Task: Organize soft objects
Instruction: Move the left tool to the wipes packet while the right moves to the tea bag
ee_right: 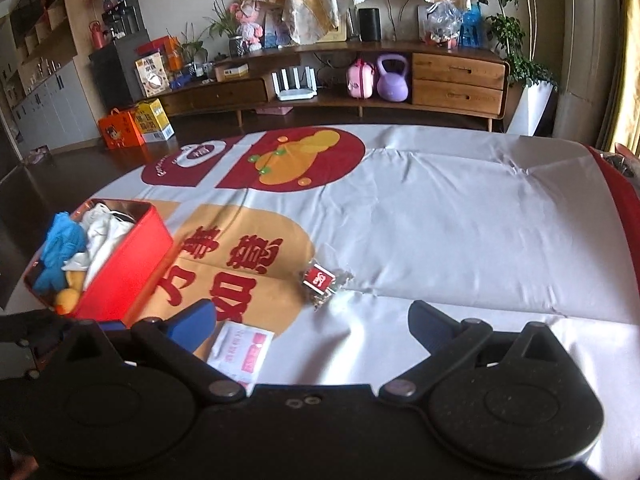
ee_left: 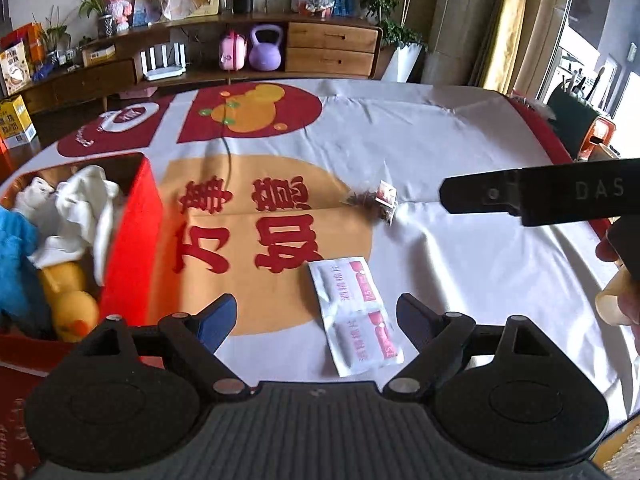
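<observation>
A red box [ee_left: 128, 248] stands on the left of the table. It holds a white cloth [ee_left: 86, 204], a blue cloth [ee_left: 16, 248] and a yellow duck toy [ee_left: 70, 304]. A white double wipe packet [ee_left: 354, 316] lies flat on the tablecloth, between and just beyond the fingers of my left gripper [ee_left: 316, 320], which is open and not touching it. A small clear sachet with a red label [ee_left: 380, 200] lies farther out. My right gripper [ee_right: 314, 324] is open and empty, above the cloth. The sachet [ee_right: 324, 280] lies ahead of it, the wipe packet [ee_right: 244, 350] by its left finger, and the red box [ee_right: 128, 264] to the left.
The printed white, red and orange tablecloth [ee_left: 440, 140] covers the table. The black body of the right gripper [ee_left: 540, 192] and the hand [ee_left: 616, 280] holding it reach in at the right of the left wrist view. A wooden sideboard [ee_right: 456, 76] stands beyond the table's far edge.
</observation>
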A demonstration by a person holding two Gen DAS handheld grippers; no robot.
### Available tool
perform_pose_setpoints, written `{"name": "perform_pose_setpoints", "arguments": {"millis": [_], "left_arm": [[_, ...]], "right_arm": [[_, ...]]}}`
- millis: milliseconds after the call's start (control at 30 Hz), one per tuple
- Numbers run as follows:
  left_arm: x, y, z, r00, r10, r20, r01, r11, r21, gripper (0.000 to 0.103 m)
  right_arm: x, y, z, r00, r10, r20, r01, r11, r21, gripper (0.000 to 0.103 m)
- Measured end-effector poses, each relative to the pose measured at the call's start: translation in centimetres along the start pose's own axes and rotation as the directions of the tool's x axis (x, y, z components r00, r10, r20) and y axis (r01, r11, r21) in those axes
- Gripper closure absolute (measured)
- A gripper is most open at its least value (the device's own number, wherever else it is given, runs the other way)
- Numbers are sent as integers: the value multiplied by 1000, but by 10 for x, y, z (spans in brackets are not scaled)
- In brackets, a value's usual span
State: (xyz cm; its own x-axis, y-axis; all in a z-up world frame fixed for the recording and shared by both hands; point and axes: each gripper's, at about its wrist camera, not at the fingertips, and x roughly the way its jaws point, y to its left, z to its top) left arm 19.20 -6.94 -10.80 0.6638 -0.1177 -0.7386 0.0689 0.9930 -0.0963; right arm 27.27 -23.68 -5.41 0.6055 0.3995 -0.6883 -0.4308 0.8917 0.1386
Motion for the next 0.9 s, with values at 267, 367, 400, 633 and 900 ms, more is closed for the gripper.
{"name": "perform_pose_setpoints", "arguments": {"millis": [267, 367, 400, 633, 900], "left_arm": [[35, -20, -1, 1000, -3, -30, 4, 999, 39, 16], [46, -24, -3, 999, 2, -42, 0, 999, 49, 16], [50, -25, -3, 999, 6, -42, -4, 999, 47, 16], [58, -32, -6, 1000, 30, -3, -29, 997, 77, 16], [60, -41, -9, 999, 34, 33, -37, 993, 115, 30]], "right_arm": [[36, -6, 10, 999, -11, -35, 11, 1000, -17, 6], [51, -8, 12, 999, -20, -48, 19, 999, -26, 9], [56, -8, 13, 998, -23, -51, 22, 999, -28, 11], [84, -8, 17, 996, -27, -83, 24, 999, -42, 24], [103, -2, 18, 994, -41, -99, 34, 997, -63, 36]]}}
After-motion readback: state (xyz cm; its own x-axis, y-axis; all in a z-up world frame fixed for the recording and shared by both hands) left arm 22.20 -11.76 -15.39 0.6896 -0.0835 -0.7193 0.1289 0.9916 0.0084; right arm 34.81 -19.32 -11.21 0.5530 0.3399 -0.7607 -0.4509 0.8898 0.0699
